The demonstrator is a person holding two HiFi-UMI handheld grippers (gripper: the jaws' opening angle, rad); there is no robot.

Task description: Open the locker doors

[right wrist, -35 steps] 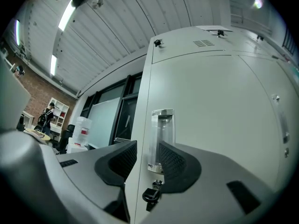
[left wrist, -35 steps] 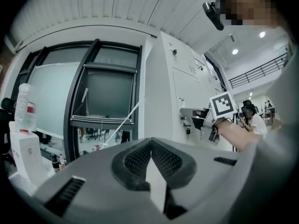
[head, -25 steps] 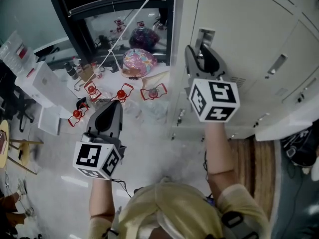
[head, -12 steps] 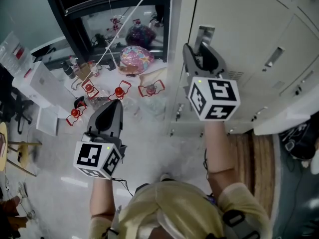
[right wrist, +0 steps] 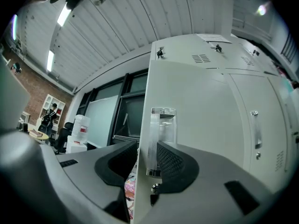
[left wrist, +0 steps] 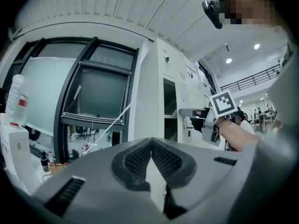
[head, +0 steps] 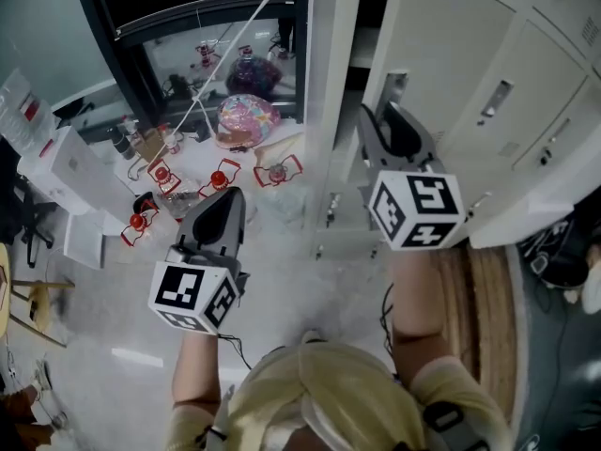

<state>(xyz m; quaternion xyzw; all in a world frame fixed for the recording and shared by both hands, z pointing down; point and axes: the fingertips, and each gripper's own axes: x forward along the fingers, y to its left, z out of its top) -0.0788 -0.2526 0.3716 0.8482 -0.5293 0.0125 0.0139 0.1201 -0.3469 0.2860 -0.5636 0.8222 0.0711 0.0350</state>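
While the left gripper point(left wrist: 150, 148) hangs closed, the right gripper point(right wrist: 146, 156) clamps the locker door point(right wrist: 205, 111).

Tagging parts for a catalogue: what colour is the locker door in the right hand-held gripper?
Plain off-white locker door, best seen in the right gripper view.

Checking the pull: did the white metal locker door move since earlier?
Yes. White metal locker door swung away from the white cabinet post, opening a dark gap.
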